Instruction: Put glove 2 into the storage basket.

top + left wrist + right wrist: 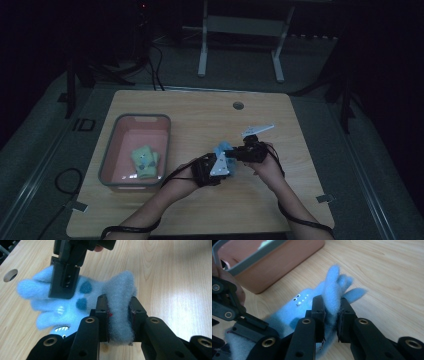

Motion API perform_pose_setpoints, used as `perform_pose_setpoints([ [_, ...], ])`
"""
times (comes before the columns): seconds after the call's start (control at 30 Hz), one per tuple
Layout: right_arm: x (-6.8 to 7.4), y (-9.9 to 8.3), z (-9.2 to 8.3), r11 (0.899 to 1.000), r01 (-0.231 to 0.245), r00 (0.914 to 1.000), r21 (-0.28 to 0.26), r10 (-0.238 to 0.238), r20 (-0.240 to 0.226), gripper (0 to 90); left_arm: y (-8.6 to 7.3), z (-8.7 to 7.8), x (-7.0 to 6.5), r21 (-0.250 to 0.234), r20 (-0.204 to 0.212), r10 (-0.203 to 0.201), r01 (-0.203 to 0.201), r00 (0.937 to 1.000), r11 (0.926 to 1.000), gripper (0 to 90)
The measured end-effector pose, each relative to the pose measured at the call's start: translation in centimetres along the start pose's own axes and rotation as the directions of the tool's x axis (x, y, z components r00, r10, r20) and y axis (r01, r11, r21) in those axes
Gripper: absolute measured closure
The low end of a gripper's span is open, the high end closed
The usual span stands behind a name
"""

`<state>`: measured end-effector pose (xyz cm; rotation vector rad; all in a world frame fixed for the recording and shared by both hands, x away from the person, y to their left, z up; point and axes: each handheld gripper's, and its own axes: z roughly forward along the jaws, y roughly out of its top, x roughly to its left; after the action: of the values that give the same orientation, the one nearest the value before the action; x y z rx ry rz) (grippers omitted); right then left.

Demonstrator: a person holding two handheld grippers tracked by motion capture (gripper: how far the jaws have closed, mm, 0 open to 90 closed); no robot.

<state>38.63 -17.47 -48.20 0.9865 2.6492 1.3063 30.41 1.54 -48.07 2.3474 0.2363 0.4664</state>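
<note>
High view first, reading from the left: I see the pink bin (111, 150) with a grey rim on the left part of the tabletop (200, 115), and a green glove (144, 161) already lying inside it. Just right of the bin, my left gripper (212, 170) and right gripper (245, 152) meet over the middle of the tabletop with the blue glove (223, 149) strung between them.

Through the left gripper view, my left fingers (101, 312) are nearly closed and pinch the fuzzy cuff end of the blue glove, the pile bulging out between the pads. The right gripper comes in from the top of that view and clamps the finger end. The right gripper view confirms it: those fingers (319, 311) are almost shut on the glove's finger tips, which stick up past the pads.

So the glove's long axis runs from one gripper to the other, cuff at the left, finger tips at the right, held clear of the wood. The bin lies to the left of both, and my left hand is the nearer one. I judge the coming carry goes leftward, cuff end leading.
</note>
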Motion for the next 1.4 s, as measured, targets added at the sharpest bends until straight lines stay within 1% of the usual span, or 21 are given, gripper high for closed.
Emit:
perform_pose_setpoints([
  [0.1, 0.6, 1.0, 0.3, 1.0, 0.021, 0.9998, -0.005, -0.021, 0.001, 79.1, -0.2, -0.9, 0.4, 0.008, -0.008, -0.001, 0.001, 1.0, 1.0, 75.6],
  [0.4, 2.1, 3.8, 0.9, 0.999, 0.049, 0.9987, -0.019, -0.05, -0.014, 79.2, -0.8, -3.4, 1.5, 0.019, -0.047, -0.015, 0.016, 0.9988, 0.9997, 75.6],
  [0.53, 2.9, 4.9, 1.3, 0.997, 0.072, 0.9972, -0.022, -0.072, -0.02, 79.2, -1.2, -4.5, 1.9, 0.026, -0.066, -0.016, 0.018, 0.9977, 0.9995, 75.6],
  [0.63, 3.4, 5.5, 1.7, 0.996, 0.08, 0.9965, -0.027, -0.081, -0.021, 79.3, -1.6, -5.2, 2.1, 0.025, -0.074, -0.027, 0.029, 0.9969, 0.9993, 75.6],
  [0.97, 5.1, 7.6, 2.9, 0.994, 0.109, 0.9932, -0.027, -0.11, -0.037, 79.3, -2.6, -7.5, 2.6, 0.038, -0.1, -0.031, 0.035, 0.9945, 0.9987, 75.7],
  [1.1, 5.8, 8.2, 3.6, 0.993, 0.117, 0.9919, -0.026, -0.118, -0.048, 79.3, -3.3, -8.3, 2.8, 0.047, -0.107, -0.036, 0.041, 0.9936, 0.998, 75.7],
  [1.2, 6.1, 8.6, 4.3, 0.993, 0.117, 0.9911, -0.021, -0.118, -0.062, 79.3, -3.9, -8.7, 2.9, 0.051, -0.108, -0.054, 0.06, 0.9927, 0.9969, 75.7],
  [1.37, 6.9, 9.3, 5.5, 0.992, 0.124, 0.9888, -0.01, -0.125, -0.082, 79.4, -4.8, -9.5, 3.0, 0.064, -0.12, -0.059, 0.067, 0.991, 0.9957, 75.6],
  [1.4, 7.1, 9.5, 5.8, 0.992, 0.127, 0.9882, -0.01, -0.128, -0.084, 79.4, -5.1, -9.7, 3.0, 0.066, -0.12, -0.066, 0.074, 0.9906, 0.9951, 75.7],
])
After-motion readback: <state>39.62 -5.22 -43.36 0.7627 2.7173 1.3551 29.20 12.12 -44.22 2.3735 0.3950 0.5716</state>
